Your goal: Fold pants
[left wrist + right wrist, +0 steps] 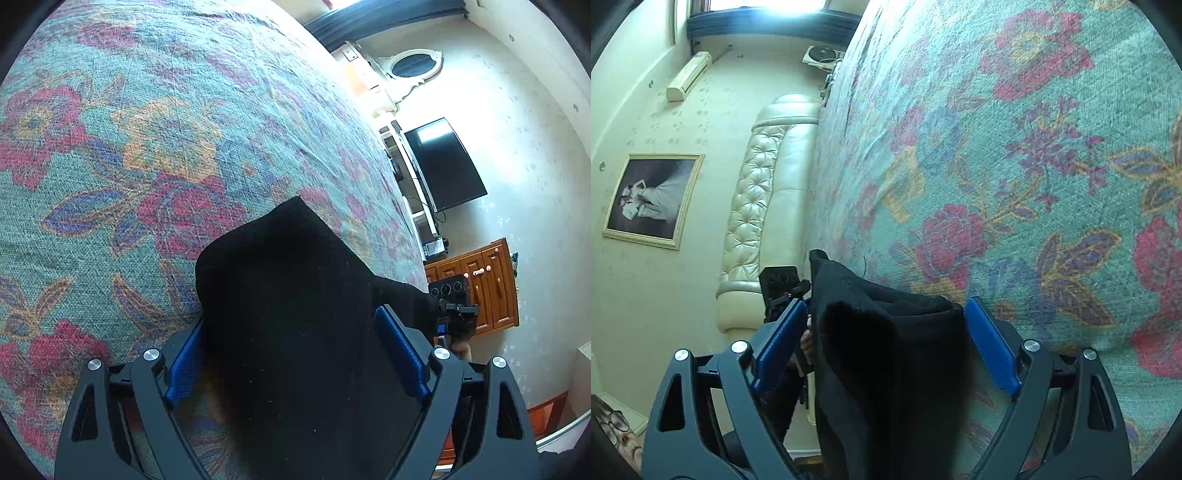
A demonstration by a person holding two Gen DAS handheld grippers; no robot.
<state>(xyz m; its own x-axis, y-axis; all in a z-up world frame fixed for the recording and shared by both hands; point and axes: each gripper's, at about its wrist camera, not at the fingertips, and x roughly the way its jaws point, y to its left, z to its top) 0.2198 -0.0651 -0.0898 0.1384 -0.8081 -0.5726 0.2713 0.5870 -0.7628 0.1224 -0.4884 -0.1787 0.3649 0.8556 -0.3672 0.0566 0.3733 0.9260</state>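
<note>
Pants: soft black cloth pants [291,295], bunched up, lying on the flowery bed cover and running back between both grippers.
Bed cover: green woven bed cover [147,129] with big red, orange and blue flowers; it fills most of both views.
Left gripper: black gripper with blue pads [295,354]; its jaws stand wide apart. The black cloth lies in the gap and fills most of it. I cannot tell if the pads touch the cloth.
Right gripper: black gripper with blue pads [886,343]; its jaws are wide apart too. A thick fold of the pants [886,332] sits between them, next to the right-hand pad, with a gap at the other pad.
Room, left view: a flat black TV [447,162] on the pale wall, a brown wooden cabinet [480,288] near it.
Room, right view: a cream padded headboard [768,206] and a framed picture [652,199] on the wall.
</note>
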